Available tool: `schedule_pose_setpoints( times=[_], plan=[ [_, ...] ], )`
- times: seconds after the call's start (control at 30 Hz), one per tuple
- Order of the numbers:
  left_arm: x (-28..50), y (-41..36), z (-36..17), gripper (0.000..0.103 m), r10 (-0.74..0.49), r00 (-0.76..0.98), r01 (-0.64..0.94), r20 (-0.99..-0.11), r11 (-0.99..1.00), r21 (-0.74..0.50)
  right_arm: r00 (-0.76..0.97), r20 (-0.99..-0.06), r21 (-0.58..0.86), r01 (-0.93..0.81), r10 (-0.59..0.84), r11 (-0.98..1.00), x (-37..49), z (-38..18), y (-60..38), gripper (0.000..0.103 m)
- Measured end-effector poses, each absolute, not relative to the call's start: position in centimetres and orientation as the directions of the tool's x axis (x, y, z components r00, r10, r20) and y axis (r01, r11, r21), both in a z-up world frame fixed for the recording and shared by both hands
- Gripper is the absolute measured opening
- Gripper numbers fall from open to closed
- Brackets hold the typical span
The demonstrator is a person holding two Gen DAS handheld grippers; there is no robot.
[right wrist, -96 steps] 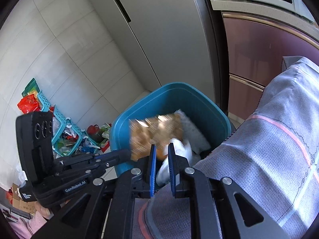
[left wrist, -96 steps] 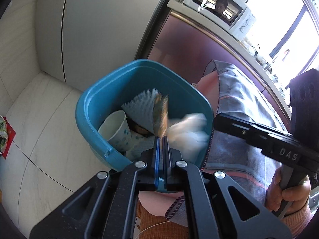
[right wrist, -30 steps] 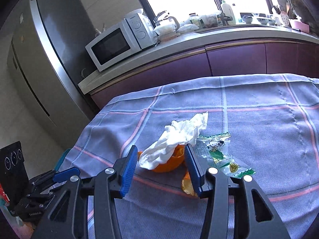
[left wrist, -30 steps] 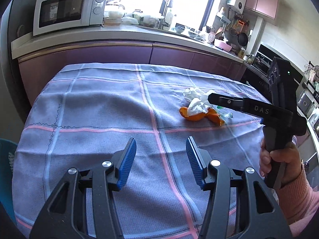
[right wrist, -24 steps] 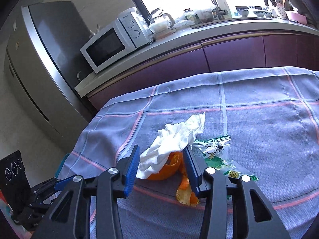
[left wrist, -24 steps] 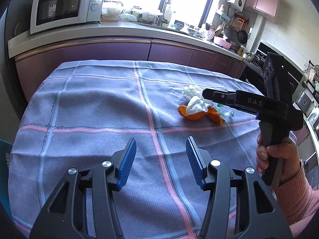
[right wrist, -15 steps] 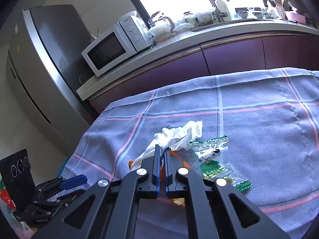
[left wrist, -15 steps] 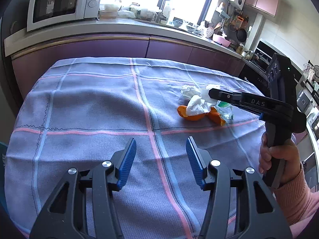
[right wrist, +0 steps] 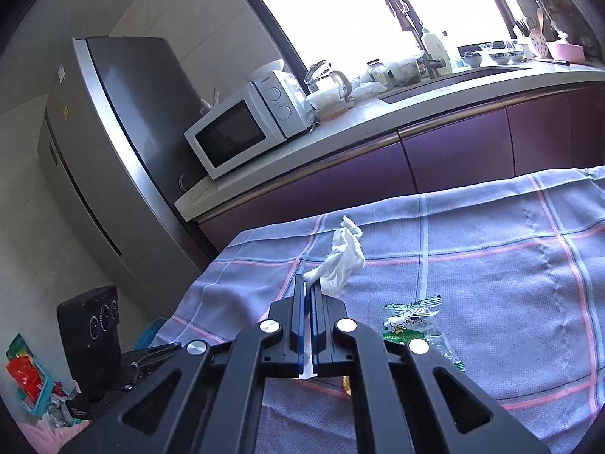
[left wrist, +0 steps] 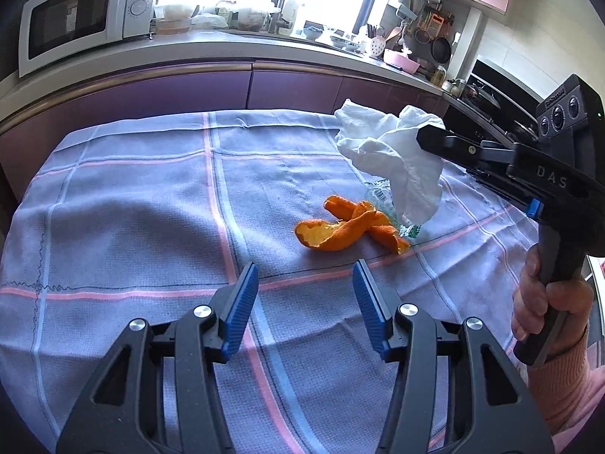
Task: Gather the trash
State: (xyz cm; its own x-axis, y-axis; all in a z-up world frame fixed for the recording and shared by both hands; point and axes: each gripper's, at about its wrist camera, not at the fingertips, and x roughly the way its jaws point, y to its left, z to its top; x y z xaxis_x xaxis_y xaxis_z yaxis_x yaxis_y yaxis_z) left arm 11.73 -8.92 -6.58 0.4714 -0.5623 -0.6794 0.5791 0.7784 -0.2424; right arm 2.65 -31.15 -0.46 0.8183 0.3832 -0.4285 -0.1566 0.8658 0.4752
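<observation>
A crumpled white tissue hangs in the air above the table, and my right gripper is shut on its lower end. Below it on the checked tablecloth lie curled orange peels and a green-printed clear wrapper. The wrapper is partly hidden behind the tissue in the left wrist view. My left gripper stands open over the cloth, a short way in front of the peels, with nothing between its blue pads.
A purple kitchen counter with a white microwave runs behind the table. A steel fridge stands at the left. A teal bin's rim shows beside the table's left edge. A hand holds the right gripper's handle.
My right gripper closed on the white tissue and lifted it off the orange peels. My left gripper moved closer to the peels, still open.
</observation>
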Motion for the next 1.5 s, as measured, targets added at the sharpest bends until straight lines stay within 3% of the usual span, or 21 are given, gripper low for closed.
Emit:
schedule_pose_setpoints(
  times=[0.43, 0.5, 0.73, 0.87, 1.5],
  plan=[
    [15.6, -14.4, -8.3, 0.056, -0.551, 0.364, 0.603, -0.751, 0.754, -0.260, 0.818, -0.419, 0.520, -0.139, 0.394, 0.843, 2.0, -1.4, -33.2, 0.002],
    [15.9, -14.6, -8.5, 0.053, -0.550, 0.359, 0.599, -0.754, 0.755, -0.266, 0.817, -0.420, 0.524, -0.137, 0.395, 0.841, 1.9, -1.7, -33.2, 0.002],
    [15.7, -14.3, -8.6, 0.024, -0.551, 0.357, 0.596, -0.755, 0.756, -0.270, 0.813, -0.419, 0.544, -0.132, 0.404, 0.829, 2.0, -2.1, -33.6, 0.002],
    [15.3, -14.1, -8.5, 0.015, -0.551, 0.368, 0.592, -0.749, 0.760, -0.268, 0.811, -0.419, 0.543, -0.135, 0.407, 0.829, 2.1, -2.1, -33.4, 0.002],
    [11.8, -8.1, -7.0, 0.009, -0.547, 0.442, 0.536, -0.711, 0.797, -0.279, 0.797, -0.396, 0.542, -0.198, 0.456, 0.817, 1.7, -1.4, -31.4, 0.002]
  ],
)
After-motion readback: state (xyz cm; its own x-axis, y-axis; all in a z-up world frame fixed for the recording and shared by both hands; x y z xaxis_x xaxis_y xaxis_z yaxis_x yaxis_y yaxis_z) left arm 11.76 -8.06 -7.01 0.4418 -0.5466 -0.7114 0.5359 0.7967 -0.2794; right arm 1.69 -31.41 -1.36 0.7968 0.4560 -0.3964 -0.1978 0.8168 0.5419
